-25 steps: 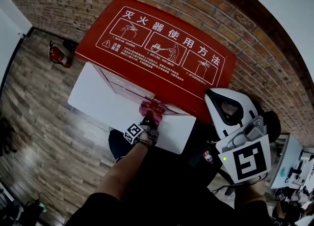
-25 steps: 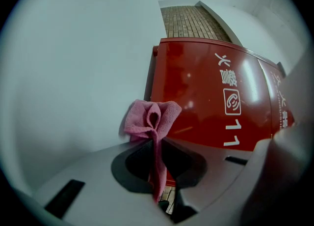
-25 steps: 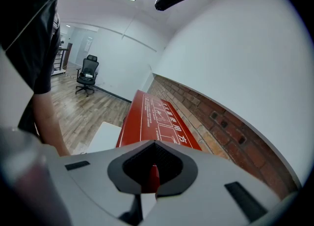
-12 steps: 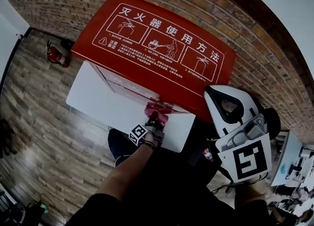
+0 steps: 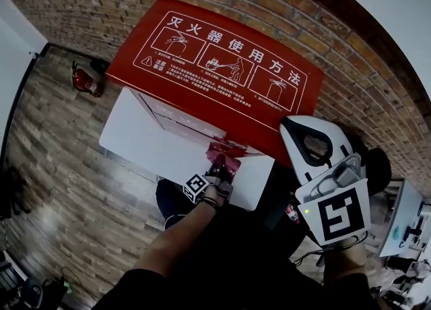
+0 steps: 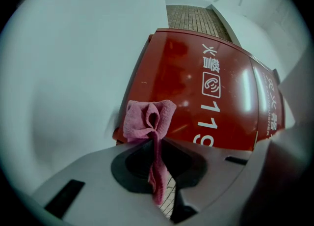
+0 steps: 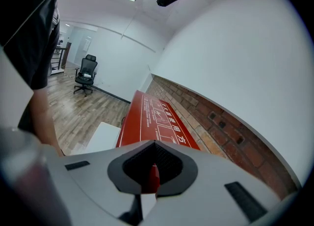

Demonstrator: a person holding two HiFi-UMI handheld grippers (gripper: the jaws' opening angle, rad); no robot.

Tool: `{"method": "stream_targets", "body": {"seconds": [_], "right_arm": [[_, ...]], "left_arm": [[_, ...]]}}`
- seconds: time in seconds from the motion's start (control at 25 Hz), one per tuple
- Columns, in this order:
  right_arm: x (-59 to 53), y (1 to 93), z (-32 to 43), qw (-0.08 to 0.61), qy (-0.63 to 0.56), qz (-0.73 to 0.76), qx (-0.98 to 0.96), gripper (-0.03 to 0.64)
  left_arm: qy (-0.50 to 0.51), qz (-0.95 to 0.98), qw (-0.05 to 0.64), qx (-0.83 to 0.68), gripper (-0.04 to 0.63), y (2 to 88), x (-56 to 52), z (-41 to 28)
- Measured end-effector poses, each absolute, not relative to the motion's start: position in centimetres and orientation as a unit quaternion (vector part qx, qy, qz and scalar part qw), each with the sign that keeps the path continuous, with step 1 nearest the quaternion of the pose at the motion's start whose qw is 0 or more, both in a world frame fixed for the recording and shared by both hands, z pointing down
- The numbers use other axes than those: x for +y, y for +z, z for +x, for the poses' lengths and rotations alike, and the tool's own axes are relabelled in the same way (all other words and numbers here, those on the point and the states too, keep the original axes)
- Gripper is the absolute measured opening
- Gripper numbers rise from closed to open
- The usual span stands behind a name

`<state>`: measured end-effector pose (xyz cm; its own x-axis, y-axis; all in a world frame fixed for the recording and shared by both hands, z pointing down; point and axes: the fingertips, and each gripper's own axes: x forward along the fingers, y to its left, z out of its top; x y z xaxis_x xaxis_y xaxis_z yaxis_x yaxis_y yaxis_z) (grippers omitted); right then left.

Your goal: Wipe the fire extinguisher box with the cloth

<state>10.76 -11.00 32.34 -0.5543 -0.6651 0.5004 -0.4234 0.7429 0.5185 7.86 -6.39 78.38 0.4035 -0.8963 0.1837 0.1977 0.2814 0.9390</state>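
The red fire extinguisher box stands against the brick wall, white instruction pictures on its top. My left gripper is at the box's upper front edge, shut on a pink cloth. In the left gripper view the bunched cloth sticks out past the jaws, close to the red front with its "119" print; whether it touches I cannot tell. My right gripper hangs off the box's near right corner. Its jaws are shut with nothing between them, and the box top lies ahead.
A white flat panel lies in front of the box, low down. A small red extinguisher stands on the wood floor at the left by the wall. An office chair stands far off across the room.
My left gripper has carried the pink cloth a little to the right along the box's front edge. The right gripper has kept its place.
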Motion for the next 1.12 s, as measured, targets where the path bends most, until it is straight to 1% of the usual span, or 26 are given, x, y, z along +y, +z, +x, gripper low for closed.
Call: {"method": "stream_targets", "body": {"seconds": [1.12], "right_arm": [[-11.0, 32.3, 10.8, 0.346, -0.180, 0.313, -0.866, 0.018]], "left_arm": [[-0.466, 0.500, 0.670, -0.288, 0.055, 65.1, -7.1, 6.6]]}}
